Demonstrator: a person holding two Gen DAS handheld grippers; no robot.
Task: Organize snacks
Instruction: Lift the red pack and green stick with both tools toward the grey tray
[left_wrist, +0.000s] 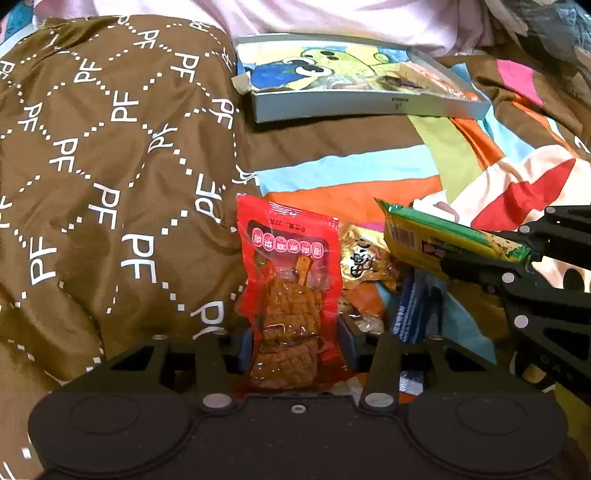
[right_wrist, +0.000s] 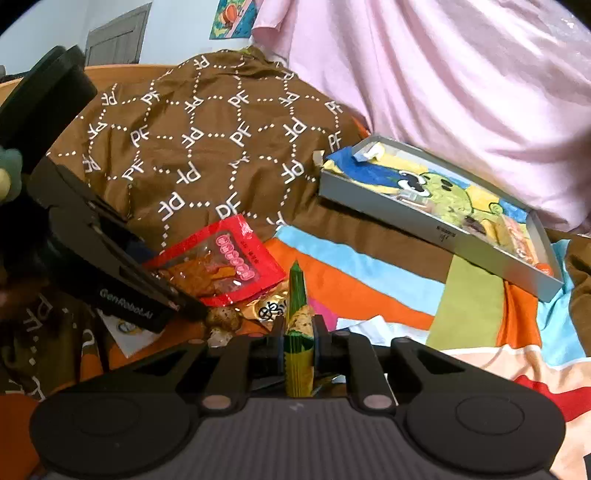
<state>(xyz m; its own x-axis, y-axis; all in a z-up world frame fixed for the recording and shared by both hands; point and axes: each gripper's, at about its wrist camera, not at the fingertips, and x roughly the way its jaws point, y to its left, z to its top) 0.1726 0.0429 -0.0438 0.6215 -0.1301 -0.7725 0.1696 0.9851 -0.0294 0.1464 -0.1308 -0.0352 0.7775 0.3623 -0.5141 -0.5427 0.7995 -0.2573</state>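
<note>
In your left wrist view, your left tool (left_wrist: 295, 343) sits at the bottom centre of the frame with a red snack packet (left_wrist: 290, 291) standing up between its fingers. The jaws are set narrow, and the blue pads look to be pressing the packet's lower part from both sides. The packet's clear window shows brown pieces inside. Just right of it, lower in the frame, lies a gold packet (left_wrist: 364, 258) on a small heap of other wrappers. Your right tool (left_wrist: 491, 254) reaches in from the right edge, clamped on one end of a yellow-green packet (left_wrist: 436, 240), which sticks out toward the left and hangs above the heap. A shallow grey box (left_wrist: 365, 107) with a cartoon picture inside lies at the upper centre, on the bed's striped, many-coloured cover (left_wrist: 351, 170). A brown quilt (left_wrist: 110, 166) with white letters fills the left half.

In your right wrist view, your right tool (right_wrist: 298, 350) is at bottom centre, jaws fully closed on the yellow-green packet (right_wrist: 297, 317), seen edge-on and pointing up the frame. Your left tool's body crosses the left side, its fingertips hidden, with the red snack packet (right_wrist: 221, 262) at its end. The gold packet (right_wrist: 267, 308) lies between the two. The grey box (right_wrist: 436, 229) sits at the right, tilted, well apart from both tools, with a wrapped snack in its far right corner.
</note>
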